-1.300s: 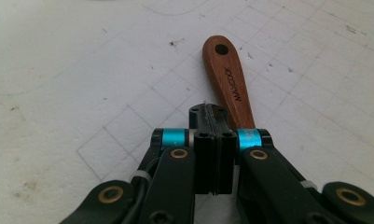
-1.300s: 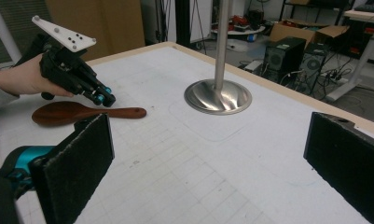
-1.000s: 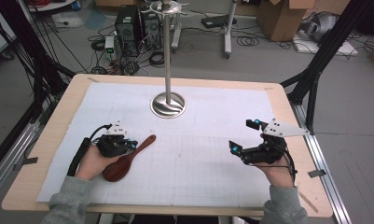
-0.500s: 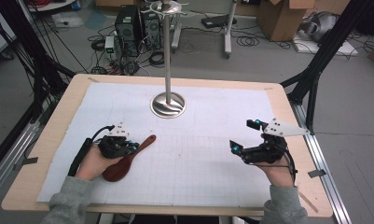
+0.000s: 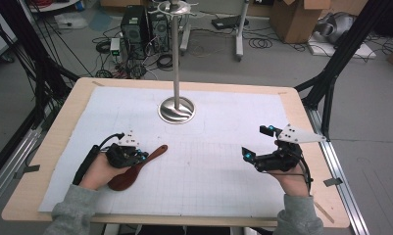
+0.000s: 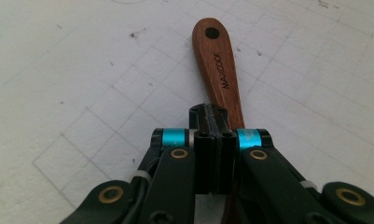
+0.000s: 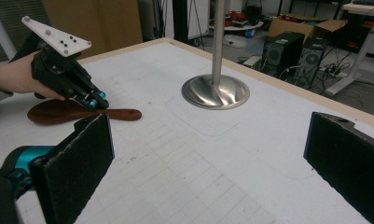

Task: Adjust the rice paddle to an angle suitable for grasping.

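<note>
Left hand-held gripper [image 5: 141, 157] low, jaws closed; right hand-held gripper [image 5: 257, 143] level, jaws wide apart.

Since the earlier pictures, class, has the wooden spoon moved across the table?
No. The wooden spoon lies equally far from the metal stand, in the left gripper.

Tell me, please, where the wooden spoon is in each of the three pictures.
High view: the wooden spoon lies lower left, under the left gripper.
Left gripper view: its handle runs up from the shut jaws, centre.
Right gripper view: middle left, on the table.
Shared landmark: the metal stand.
</note>
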A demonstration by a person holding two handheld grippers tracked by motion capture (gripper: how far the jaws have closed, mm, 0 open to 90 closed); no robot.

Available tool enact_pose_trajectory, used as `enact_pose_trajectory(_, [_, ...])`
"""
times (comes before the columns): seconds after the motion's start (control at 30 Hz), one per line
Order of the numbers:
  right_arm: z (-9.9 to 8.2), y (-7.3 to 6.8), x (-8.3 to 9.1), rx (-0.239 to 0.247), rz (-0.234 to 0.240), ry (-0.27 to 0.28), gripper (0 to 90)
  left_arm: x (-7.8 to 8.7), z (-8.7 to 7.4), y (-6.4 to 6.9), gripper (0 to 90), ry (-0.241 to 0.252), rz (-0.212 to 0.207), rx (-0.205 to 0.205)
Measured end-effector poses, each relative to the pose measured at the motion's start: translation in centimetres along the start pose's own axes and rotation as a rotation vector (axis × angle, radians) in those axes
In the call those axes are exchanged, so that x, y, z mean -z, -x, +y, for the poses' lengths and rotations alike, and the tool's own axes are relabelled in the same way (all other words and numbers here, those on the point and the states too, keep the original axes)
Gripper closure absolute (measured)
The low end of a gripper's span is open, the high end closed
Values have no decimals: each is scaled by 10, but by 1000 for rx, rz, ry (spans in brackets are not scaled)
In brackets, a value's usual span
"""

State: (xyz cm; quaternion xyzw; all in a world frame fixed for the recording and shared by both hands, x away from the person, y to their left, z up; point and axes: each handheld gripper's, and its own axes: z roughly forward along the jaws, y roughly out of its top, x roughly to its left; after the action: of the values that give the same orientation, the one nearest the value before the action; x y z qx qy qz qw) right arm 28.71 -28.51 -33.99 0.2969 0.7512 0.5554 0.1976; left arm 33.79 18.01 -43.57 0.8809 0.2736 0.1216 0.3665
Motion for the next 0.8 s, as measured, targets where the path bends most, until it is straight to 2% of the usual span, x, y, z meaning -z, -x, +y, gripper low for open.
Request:
enact_pose_trajectory(0.27, [-1,0,-2,2,5,-11,1,-1,0,2,889,3,-15,-1])
enact_pose_trajectory(0.53, [-1,0,-1,2,6,-7,1,-1,2,6,889,-5,-46,-10])
enact_pose_trajectory(0.7, [-1,0,-1,5,7,-5,1,-2,3,8,889,-2,-79,-15])
enact_pose_trajectory(0.8, [0,-1,-2,8,11,-5,1,-2,3,8,889,0,-83,-19])
